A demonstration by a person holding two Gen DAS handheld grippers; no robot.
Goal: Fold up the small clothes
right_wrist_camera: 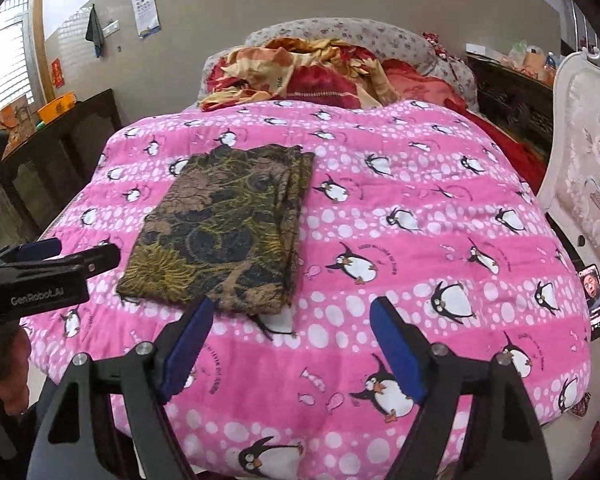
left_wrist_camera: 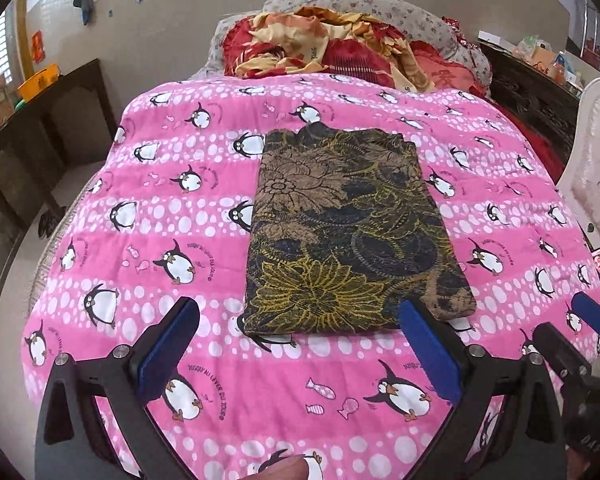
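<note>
While angled down, both claws (left_wrist_camera: 300,340) (right_wrist_camera: 292,332) hover agape above the folded garment (left_wrist_camera: 348,232).

A home bedroom: a bed covered by a pink penguin-print quilt (left_wrist_camera: 180,184), crumpled red and gold blankets (left_wrist_camera: 324,48) piled against a floral pillow (right_wrist_camera: 340,34), a dark wooden side table (left_wrist_camera: 40,128), and an eye chart (right_wrist_camera: 144,4) pinned on the beige wall.
</note>
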